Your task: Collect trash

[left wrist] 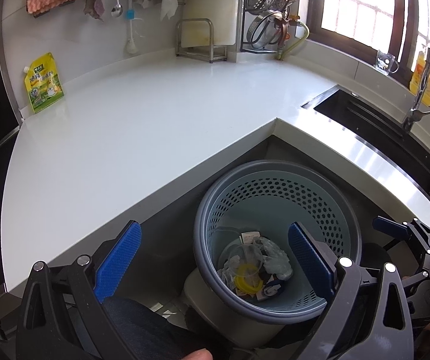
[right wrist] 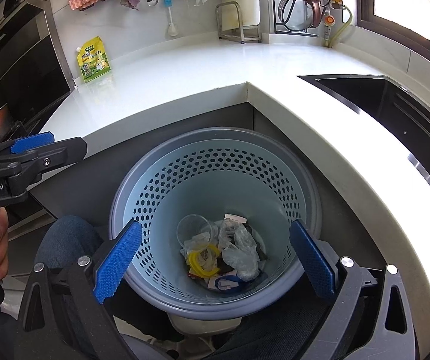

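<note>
A perforated light-blue waste basket with a grey rim (left wrist: 278,165) (right wrist: 215,133) stands on the floor in the inner corner of the counter. Inside lie a clear plastic cup (right wrist: 192,228), crumpled clear plastic (right wrist: 240,250), a yellow ring (right wrist: 198,262) and paper scraps. My left gripper (left wrist: 215,258) is open and empty, above the basket's left side. My right gripper (right wrist: 216,255) is open and empty, directly above the basket's opening. The left gripper also shows in the right wrist view (right wrist: 32,145) at the left edge.
A white L-shaped countertop (left wrist: 125,126) carries a yellow-green refill pouch (left wrist: 43,82) by the back wall. A dark sink (left wrist: 374,123) with a faucet (left wrist: 422,87) sits to the right. A rack with pan lids (left wrist: 272,12) and hanging cloths line the wall.
</note>
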`<control>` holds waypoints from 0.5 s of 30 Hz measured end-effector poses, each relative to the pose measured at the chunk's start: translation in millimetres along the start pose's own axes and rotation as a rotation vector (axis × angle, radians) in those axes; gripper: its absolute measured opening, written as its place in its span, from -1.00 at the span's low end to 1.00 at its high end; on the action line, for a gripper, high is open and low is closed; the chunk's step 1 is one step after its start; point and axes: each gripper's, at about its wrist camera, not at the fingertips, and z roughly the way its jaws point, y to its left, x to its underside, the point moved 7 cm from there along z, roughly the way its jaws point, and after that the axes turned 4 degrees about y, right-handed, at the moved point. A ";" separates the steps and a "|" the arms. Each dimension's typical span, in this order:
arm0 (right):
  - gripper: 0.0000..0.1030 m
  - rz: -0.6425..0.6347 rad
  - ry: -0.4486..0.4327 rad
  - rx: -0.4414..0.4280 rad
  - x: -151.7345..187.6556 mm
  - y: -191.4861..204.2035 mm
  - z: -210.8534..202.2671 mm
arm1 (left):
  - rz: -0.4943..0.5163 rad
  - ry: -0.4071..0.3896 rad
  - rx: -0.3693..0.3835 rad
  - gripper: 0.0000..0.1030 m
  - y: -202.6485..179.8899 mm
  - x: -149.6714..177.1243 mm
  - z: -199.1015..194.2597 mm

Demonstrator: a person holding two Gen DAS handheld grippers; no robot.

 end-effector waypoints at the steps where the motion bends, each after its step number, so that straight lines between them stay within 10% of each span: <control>1: 0.83 0.001 -0.003 -0.002 -0.3 -0.2 -0.5 | 0.002 -0.001 0.002 0.87 -0.6 -0.1 -0.3; 15: 0.83 -0.013 0.001 -0.007 0.0 3.2 -0.4 | 0.018 -0.004 0.003 0.87 -6.9 -0.6 -5.0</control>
